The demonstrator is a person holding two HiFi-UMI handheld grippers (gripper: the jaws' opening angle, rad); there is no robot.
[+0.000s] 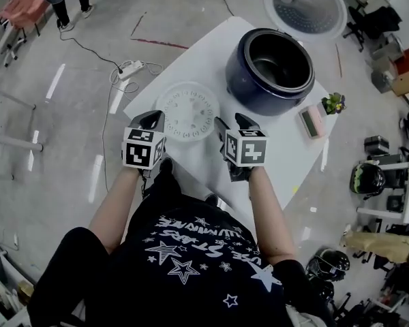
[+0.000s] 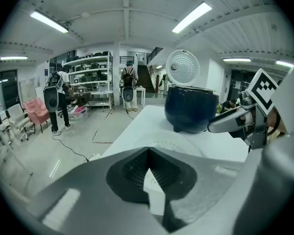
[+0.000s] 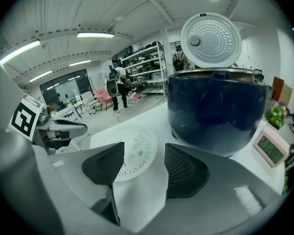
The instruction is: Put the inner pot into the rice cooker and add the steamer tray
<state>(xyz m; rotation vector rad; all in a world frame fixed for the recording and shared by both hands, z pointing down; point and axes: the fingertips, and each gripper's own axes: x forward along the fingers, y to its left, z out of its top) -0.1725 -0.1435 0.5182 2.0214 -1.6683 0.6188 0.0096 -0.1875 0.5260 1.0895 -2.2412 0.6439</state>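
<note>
Left tool (image 1: 152, 119) closed and empty, right tool (image 1: 233, 122) open and empty, both close to the steamer tray (image 1: 187, 111).
Lying flat on the worktop (image 1: 286, 148), the tray offers only a thin rim: a steep pinch could skid off or shove it toward the left edge. It sits just beyond and between the tools; the rice cooker (image 1: 249, 90) stands far right of it, inner pot (image 1: 276, 67) seemingly already seated.
</note>
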